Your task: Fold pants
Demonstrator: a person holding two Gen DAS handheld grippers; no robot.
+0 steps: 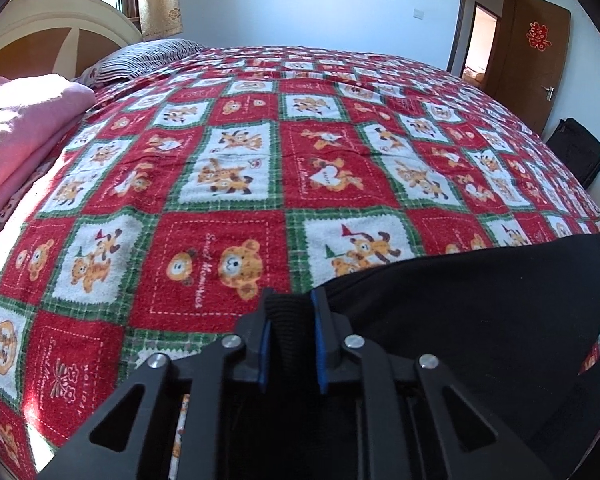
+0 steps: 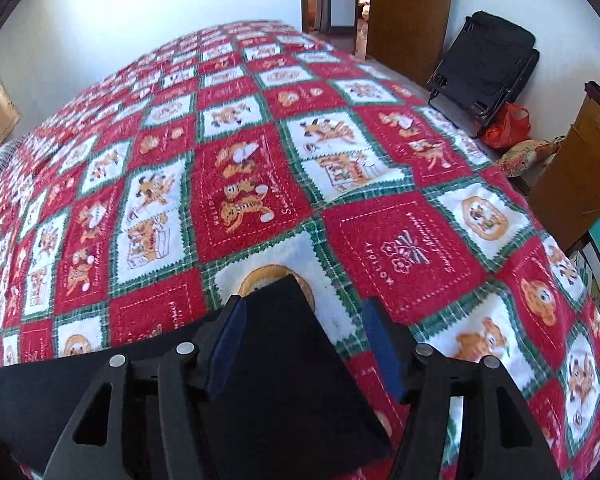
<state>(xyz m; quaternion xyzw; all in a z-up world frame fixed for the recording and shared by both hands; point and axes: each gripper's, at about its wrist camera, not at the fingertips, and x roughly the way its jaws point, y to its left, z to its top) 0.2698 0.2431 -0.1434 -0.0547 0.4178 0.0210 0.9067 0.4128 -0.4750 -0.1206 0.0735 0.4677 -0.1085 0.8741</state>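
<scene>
Black knit pants (image 1: 480, 312) lie at the near edge of a red, white and green bear-patterned bedspread (image 1: 260, 152). The left gripper (image 1: 291, 312) pinches a ribbed edge of the pants between its blue pads. The right gripper (image 2: 306, 340) stands wide, a pointed pants corner (image 2: 284, 300) lying loose between its fingers.

Left tongs (image 1: 291, 304) closed on ribbed edge of black pants (image 1: 480, 312), cloth spreading right over red checked bedspread (image 1: 228, 152). Pink blanket (image 1: 24, 120) and striped pillow (image 1: 140, 58) far left; brown door (image 1: 534, 64) behind.
</scene>
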